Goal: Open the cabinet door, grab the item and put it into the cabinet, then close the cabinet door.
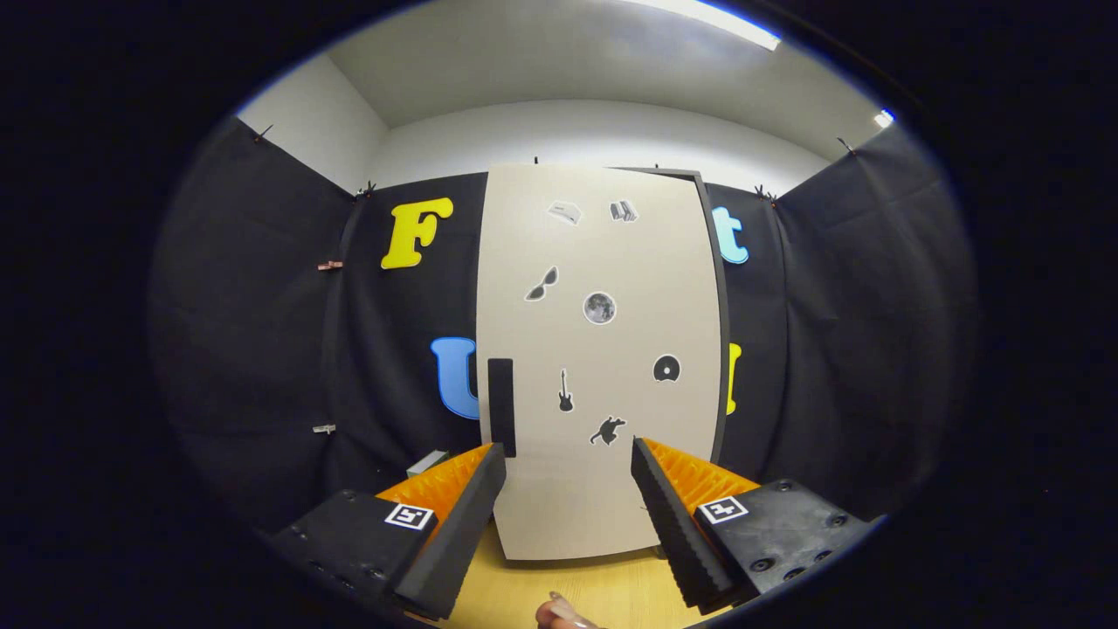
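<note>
The gripper [568, 454] is facing the cabinet [712, 349], fingers spread apart and gripping nothing. The door [603, 489] is standing shut beyond them at the worktop's [611, 590] far edge, its dark handle [500, 406] just above the left fingertip. A fingertip [559, 614] is peeking in at the worktop's near edge.

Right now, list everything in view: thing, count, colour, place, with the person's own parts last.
cabinet door: one, beige, shut, straight ahead beyond the fingers.
handle: one, black, upright on the door's left edge, just above the left fingertip.
stickers: seven, black and grey, scattered over the door.
small box: one, pale grey-green, left of the cabinet's foot.
table: one, light wood, under the cabinet.
gripper: one, open, holding nothing.
fingertip: one, below the gripper.
</note>
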The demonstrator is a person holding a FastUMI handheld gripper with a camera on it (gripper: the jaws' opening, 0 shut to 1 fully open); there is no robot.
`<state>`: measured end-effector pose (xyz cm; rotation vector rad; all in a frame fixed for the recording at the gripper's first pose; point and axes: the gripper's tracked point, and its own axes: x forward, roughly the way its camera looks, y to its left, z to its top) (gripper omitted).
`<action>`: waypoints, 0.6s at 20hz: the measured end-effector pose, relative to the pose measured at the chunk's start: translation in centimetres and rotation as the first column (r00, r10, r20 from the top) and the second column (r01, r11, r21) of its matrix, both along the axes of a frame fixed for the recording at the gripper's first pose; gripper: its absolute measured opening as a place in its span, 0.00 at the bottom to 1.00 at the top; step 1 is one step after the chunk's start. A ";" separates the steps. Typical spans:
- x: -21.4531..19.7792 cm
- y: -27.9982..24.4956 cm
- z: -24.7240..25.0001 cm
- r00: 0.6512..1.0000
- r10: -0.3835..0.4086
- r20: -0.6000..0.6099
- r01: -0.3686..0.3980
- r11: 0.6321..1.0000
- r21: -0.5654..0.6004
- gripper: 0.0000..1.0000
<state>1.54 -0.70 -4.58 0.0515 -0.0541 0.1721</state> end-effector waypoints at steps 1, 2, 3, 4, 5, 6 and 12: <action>0.0 0.2 0.1 1.000 0.003 0.002 -0.003 1.000 -0.002 0.94; 0.0 0.4 0.1 1.000 0.006 0.004 -0.006 1.000 -0.007 0.94; 0.1 0.5 0.1 1.000 0.007 0.007 -0.007 1.000 -0.013 0.94; 0.2 0.6 0.1 1.000 0.006 0.008 -0.006 1.000 -0.016 0.94; 0.1 0.8 0.0 1.000 0.009 0.005 -0.009 1.000 -0.019 0.94; 0.1 0.9 -0.1 1.000 0.009 0.001 -0.009 1.000 -0.020 0.94; 0.4 0.7 -0.3 1.000 -0.005 -0.010 0.005 1.000 -0.008 0.95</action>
